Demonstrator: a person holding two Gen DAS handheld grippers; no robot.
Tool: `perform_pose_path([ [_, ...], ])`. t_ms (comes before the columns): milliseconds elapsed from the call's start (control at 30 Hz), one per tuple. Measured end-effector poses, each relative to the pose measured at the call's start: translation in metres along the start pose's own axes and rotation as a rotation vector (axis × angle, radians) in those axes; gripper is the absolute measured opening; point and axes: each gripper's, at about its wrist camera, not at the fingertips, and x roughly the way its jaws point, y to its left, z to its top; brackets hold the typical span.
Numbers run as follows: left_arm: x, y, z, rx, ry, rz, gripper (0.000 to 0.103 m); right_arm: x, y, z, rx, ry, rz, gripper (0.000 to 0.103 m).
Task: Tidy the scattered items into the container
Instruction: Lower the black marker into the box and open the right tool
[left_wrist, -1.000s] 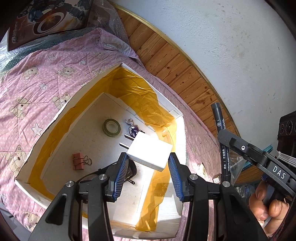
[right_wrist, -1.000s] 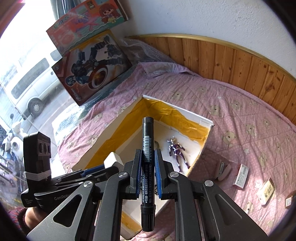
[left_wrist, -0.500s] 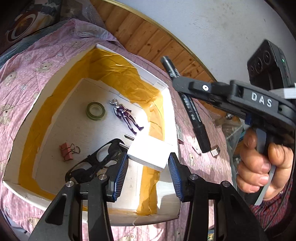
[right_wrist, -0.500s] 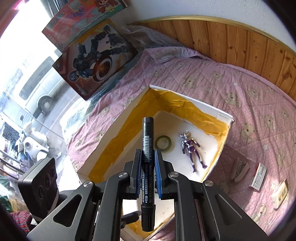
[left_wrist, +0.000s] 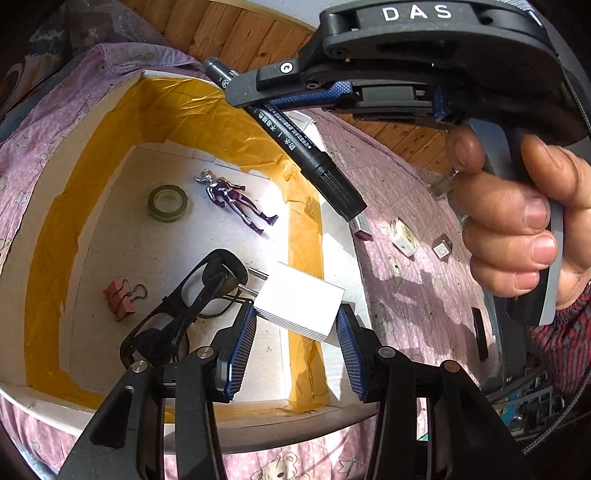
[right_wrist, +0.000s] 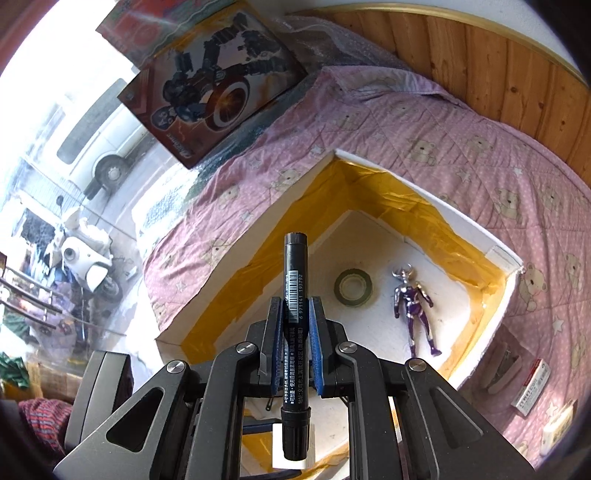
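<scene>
Container (left_wrist: 122, 96) interior holds tape roll (left_wrist: 168, 203), purple figure (left_wrist: 236, 201), red clips (left_wrist: 118, 299). Left gripper (left_wrist: 297, 325) clamps white box (left_wrist: 301, 304); right gripper (right_wrist: 294, 325) clamps black marker (right_wrist: 294, 314) above.

Bright sun, hard shadows; fisheye-warped edges, window glare.

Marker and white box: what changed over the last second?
The right hand-held gripper carried the black marker in over the container, crossing above the left hand-held gripper. Both grips unchanged: the marker clamped, the white box held. Tape roll, figure and clip unmoved.
</scene>
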Motion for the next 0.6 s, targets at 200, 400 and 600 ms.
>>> perform_pose_path([
  [200,0.004,0.001,-0.004,0.013,0.023,0.025,0.046,0.033,0.005,0.016,0.021,0.049,0.007,0.014],
  [400,0.002,0.009,-0.003,0.013,0.022,0.068,0.046,0.063,-0.009,0.028,0.164,0.095,0.065,0.014],
  [600,0.004,0.009,-0.003,0.042,0.039,0.081,0.046,0.084,-0.026,0.038,0.265,0.127,0.086,0.014],
])
